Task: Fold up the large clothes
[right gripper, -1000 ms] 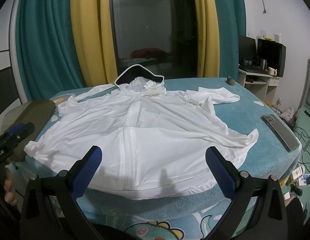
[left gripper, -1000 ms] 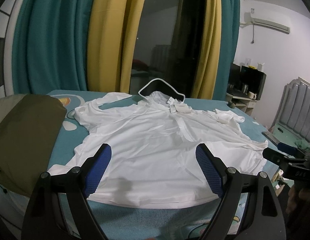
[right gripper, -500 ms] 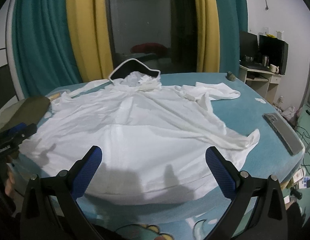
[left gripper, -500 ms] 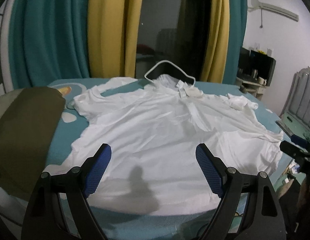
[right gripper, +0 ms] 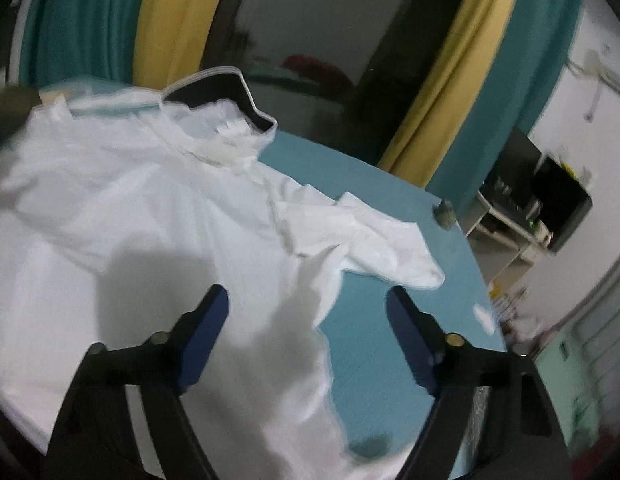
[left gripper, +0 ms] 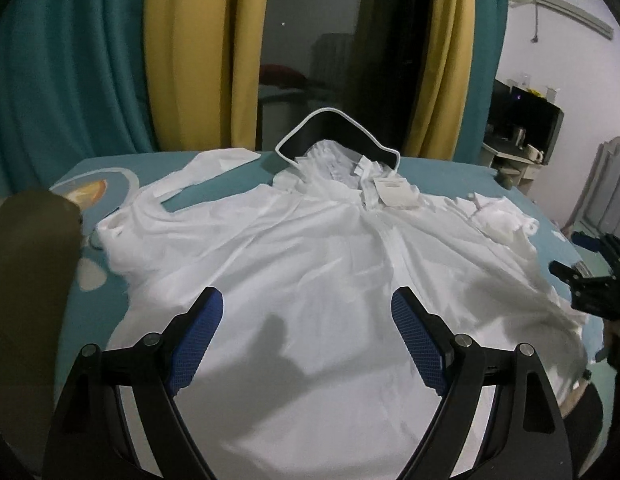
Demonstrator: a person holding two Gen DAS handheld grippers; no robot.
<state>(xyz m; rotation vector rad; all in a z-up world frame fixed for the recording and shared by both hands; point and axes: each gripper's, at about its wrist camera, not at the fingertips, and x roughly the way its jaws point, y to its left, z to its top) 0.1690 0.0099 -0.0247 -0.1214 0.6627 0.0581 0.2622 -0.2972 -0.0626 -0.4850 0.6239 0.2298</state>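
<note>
A large white hooded jacket (left gripper: 318, 264) lies spread front-up on the teal table cover (left gripper: 229, 184), hood with a dark lining at the far end and a paper tag (left gripper: 394, 192) at the collar. My left gripper (left gripper: 305, 320) hovers open over its lower front, nothing between the blue pads. In the tilted, blurred right wrist view the jacket (right gripper: 141, 216) fills the left side, its right sleeve (right gripper: 366, 240) folded in on itself. My right gripper (right gripper: 305, 308) hangs above the jacket's right edge, its jaws closing with no cloth pressed between them. Its black body (left gripper: 590, 288) shows at the left view's right edge.
An olive-green garment (left gripper: 25, 280) lies piled at the table's left end. Teal and yellow curtains (left gripper: 181, 52) flank a dark window behind the table. A small dark lump (right gripper: 444, 212) sits near the far right table edge. A desk with a monitor (left gripper: 530, 120) stands at the right wall.
Both grippers have moved forward over the jacket, which now looks larger. The right wrist view has rolled and swung towards the jacket's right sleeve, and its jaws stand narrower.
</note>
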